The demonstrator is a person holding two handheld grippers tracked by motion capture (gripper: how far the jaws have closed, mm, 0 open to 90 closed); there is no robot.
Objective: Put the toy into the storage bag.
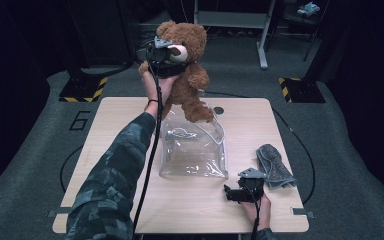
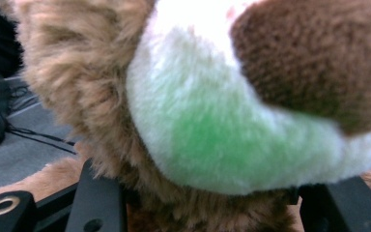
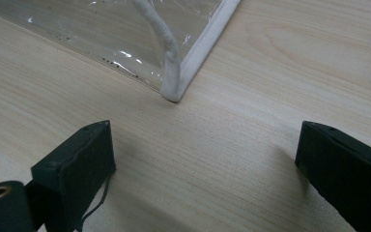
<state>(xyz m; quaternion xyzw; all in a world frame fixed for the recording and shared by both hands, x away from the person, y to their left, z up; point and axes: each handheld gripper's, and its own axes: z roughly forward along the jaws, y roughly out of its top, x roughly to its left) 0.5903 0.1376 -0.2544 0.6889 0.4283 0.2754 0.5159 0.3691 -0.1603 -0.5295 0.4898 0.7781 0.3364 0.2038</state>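
Aloft, teddy bear [image 1: 187, 70] upright, head up, clamped in left tool [image 1: 166, 54], right tool [image 1: 235, 194] open.

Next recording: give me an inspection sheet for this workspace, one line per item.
Surface: light wooden table, bare around the things on it.
Job's things: brown teddy bear held up above the far edge of the table; clear plastic bag with white trim, open at its top, on the table below the bear.
Clutter: grey cloth lying near the right edge.
Grippers: left gripper clamped on the bear; right gripper low at the near edge, jaws open, nothing between them.
Cables: black cable along the left forearm.
Surroundings: grey carpet, striped floor plates.
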